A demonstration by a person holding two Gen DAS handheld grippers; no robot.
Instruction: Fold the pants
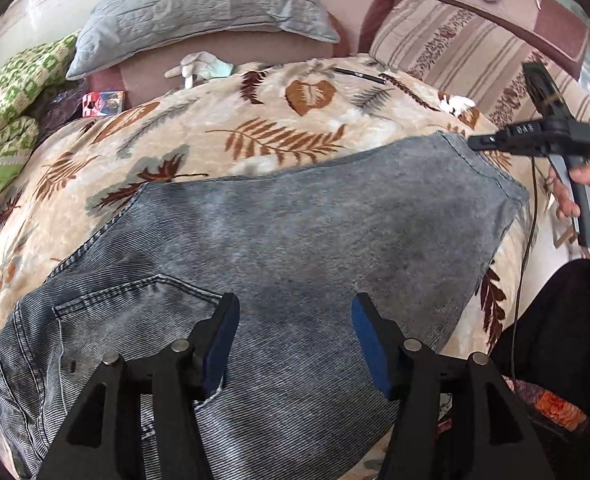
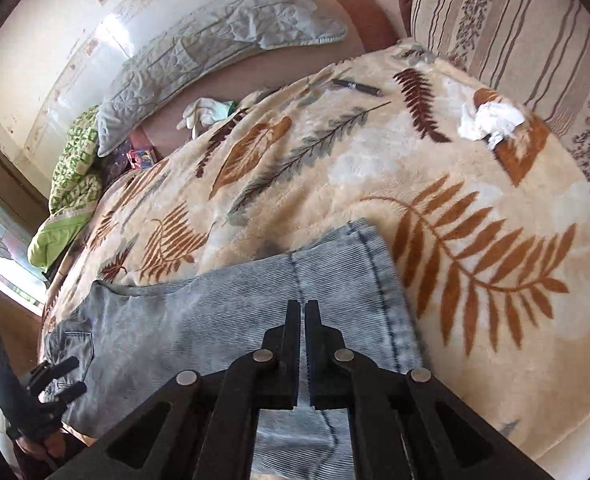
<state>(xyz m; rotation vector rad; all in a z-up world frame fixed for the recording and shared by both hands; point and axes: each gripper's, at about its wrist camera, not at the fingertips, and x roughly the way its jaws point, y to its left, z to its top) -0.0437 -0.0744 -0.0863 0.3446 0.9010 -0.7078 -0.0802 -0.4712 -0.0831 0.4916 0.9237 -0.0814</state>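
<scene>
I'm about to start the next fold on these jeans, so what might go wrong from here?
The right claw is shut with no denim visibly pinched, so the jeans may stay flat when it lifts. The crumpled tissue and pen lie on the blanket beyond; a swung leg could sweep them.

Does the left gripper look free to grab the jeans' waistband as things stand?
Probably yes. The left gripper is open and hangs right over the jeans near the back pocket, with nothing lying on the denim between. The right gripper is shut, far off at the leg end.
</scene>
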